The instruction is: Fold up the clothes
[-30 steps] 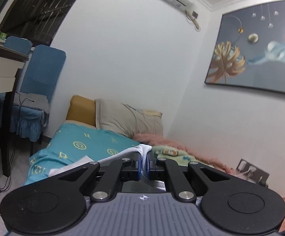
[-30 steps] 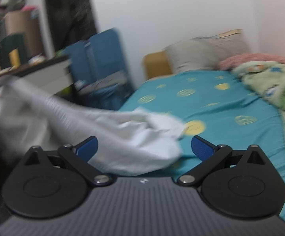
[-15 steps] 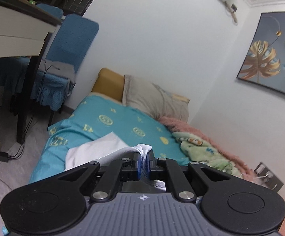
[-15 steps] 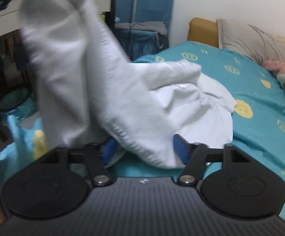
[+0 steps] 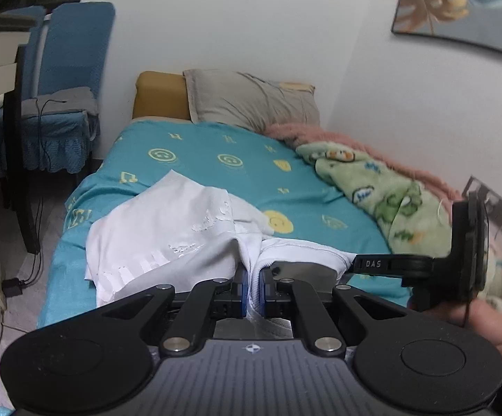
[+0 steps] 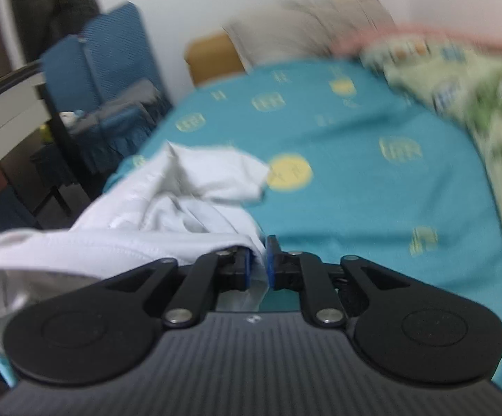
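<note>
white garment [image 5: 167, 239] x1 on teal bed [image 5: 216, 159]; left gripper [image 5: 253, 284] clamped on it, right gripper [image 6: 258, 263] closing on its 3 o'clock edge.

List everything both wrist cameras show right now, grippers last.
white garment: one, white, crumpled on the sheet's near end
bed sheet: one, teal with yellow prints, covering the bed
pillow: one, grey, at the bed's head
cushion: one, mustard, beside the pillow
blanket: one, green cartoon print, along the wall side
chair: one, blue cover, beside the bed
painting: one, gold leaf on grey, on the wall
left gripper: shut on the garment
right gripper: jaws closing, garment fabric between them
</note>
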